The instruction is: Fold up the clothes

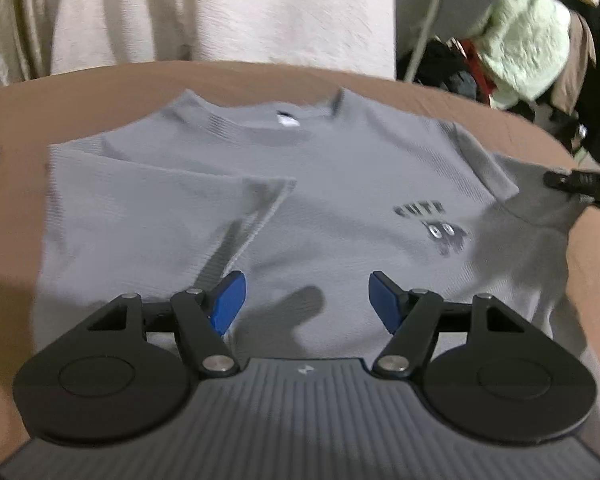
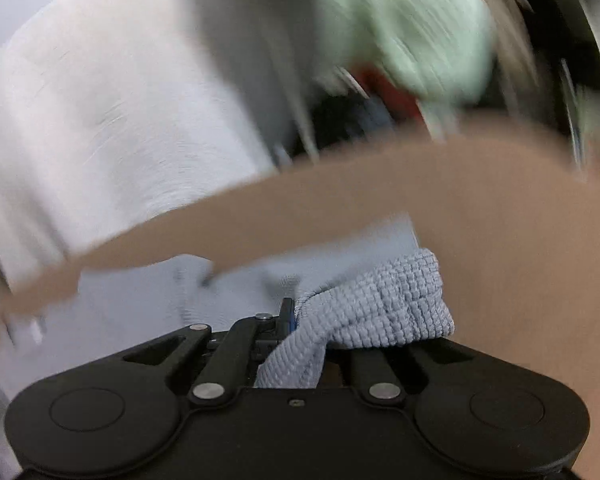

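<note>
Grey T-shirt (image 1: pixel 340 184): flat on my brown worktop (image 1: pixel 260 76), collar toward the far edge, one sleeve already folded inward. My right tongs (image 2: pixel 290 322): pressed together, pinching a bunched sleeve (image 2: pixel 380 304) near the worktop's right edge. My left tongs (image 1: pixel 306 300): spread, empty, above the shirt's near hem.

Right gripper (image 2: pixel 296 320) clamps bunched grey shirt (image 2: pixel 380 304).

The left wrist camera looks forward and down over its gripper (image 1: pixel 306 300) at the grey T-shirt (image 1: pixel 340 184) spread toward the table's (image 1: pixel 100 80) far edge. The right wrist camera sits very near a bunched sleeve (image 2: pixel 384 300) at the table's (image 2: pixel 480 208) right edge, heavily blurred. Both views share the shirt, the far edge and the cream cloth beyond.
</note>
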Motion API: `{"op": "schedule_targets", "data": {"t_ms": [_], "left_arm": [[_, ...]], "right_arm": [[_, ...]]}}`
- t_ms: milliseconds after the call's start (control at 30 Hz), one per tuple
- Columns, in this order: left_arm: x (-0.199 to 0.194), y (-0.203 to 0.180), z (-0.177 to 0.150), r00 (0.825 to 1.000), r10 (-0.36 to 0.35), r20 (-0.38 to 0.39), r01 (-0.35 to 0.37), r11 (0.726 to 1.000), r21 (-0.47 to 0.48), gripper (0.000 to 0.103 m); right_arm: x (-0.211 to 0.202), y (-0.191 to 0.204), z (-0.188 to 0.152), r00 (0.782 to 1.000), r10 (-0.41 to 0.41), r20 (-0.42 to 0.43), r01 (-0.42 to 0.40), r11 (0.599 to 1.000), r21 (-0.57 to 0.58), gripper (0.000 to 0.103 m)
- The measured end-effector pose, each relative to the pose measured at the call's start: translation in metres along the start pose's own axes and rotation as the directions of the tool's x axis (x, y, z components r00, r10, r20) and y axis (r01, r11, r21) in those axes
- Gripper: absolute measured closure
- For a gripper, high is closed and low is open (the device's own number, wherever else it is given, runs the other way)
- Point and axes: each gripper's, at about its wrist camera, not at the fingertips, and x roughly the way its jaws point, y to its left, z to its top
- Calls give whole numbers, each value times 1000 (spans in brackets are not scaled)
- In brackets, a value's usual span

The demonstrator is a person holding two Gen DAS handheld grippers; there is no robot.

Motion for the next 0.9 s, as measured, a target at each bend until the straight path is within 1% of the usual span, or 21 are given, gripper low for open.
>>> {"op": "schedule_targets", "data": {"t_ms": [33, 67, 100, 133, 167, 200, 233, 267, 300, 333, 400, 433, 467, 500, 533, 600, 700, 800, 833, 867, 900], "left_arm": [[-4, 8, 3, 1000, 5, 6, -5, 1000, -21, 35], [-7, 15, 6, 1000, 12, 11, -11, 999, -40, 35], [-10, 22, 9, 1000, 18, 18, -17, 998, -56, 35], [-12, 28, 12, 999, 24, 25, -23, 997, -72, 35], [-14, 32, 13, 999, 24, 31, -21, 996, -85, 35], [-15, 34, 14, 999, 17, 37, -14, 995, -95, 35], [-16, 36, 14, 999, 11, 42, -6, 994, -105, 35], [-17, 38, 15, 999, 4, 48, 1, 993, -114, 35], [-17, 38, 15, 999, -7, 52, 13, 993, -119, 35], [-16, 36, 14, 999, -20, 51, 26, 993, -117, 35], [-12, 26, 13, 998, -46, 49, 50, 995, -91, 35], [-9, 20, 13, 997, -61, 52, 65, 995, -73, 35], [-6, 13, 13, 995, -78, 56, 81, 995, -52, 35], [-3, 6, 15, 994, -94, 61, 96, 995, -26, 35], [0, -2, 17, 992, -106, 68, 106, 994, -4, 35], [5, -17, 23, 988, -131, 87, 129, 991, 29, 33], [11, -45, 24, 973, -215, 84, 208, 974, 88, 25], [25, -80, 15, 964, -265, 27, 256, 949, 185, 21], [33, -91, 10, 964, -267, -4, 261, 940, 220, 19], [44, -101, 6, 962, -269, -47, 272, 929, 253, 13], [55, -109, 0, 966, -242, -86, 257, 922, 288, 10]], "right_arm": [[-11, 22, 2, 999, -9, 44, 14, 992, -124, 97], [-22, 45, 4, 996, -10, 87, 31, 969, -246, 97], [-33, 69, 0, 993, 32, 111, 13, 926, -377, 97], [-43, 93, -5, 989, 76, 130, -1, 865, -501, 97], [-53, 117, -10, 983, 123, 139, -11, 788, -616, 97], [-60, 135, -27, 980, 172, 99, -47, 684, -728, 94], [-66, 154, -44, 975, 215, 51, -81, 564, -822, 94], [-71, 166, -69, 970, 241, -34, -137, 428, -893, 87], [-72, 170, -88, 966, 238, -103, -184, 350, -919, 77], [-74, 174, -106, 959, 230, -166, -228, 274, -934, 77], [-79, 164, -129, 964, 222, -147, -207, 282, -937, 77], [-83, 156, -129, 964, 224, -142, -211, 325, -922, 76], [-87, 148, -130, 964, 227, -137, -215, 369, -904, 69], [-93, 137, -125, 961, 240, -140, -232, 420, -877, 56], [-99, 127, -121, 957, 255, -141, -246, 448, -860, 51], [-114, 110, -114, 952, 282, -120, -245, 465, -851, 48], [-125, 86, -100, 965, 257, -61, -187, 499, -846, 42], [-122, 66, -91, 968, 233, -90, -206, 540, -816, 42], [-119, 64, -92, 971, 219, -98, -204, 541, -816, 42], [-115, 62, -92, 973, 206, -106, -203, 542, -816, 42], [-112, 61, -93, 974, 194, -116, -204, 541, -816, 42]]}}
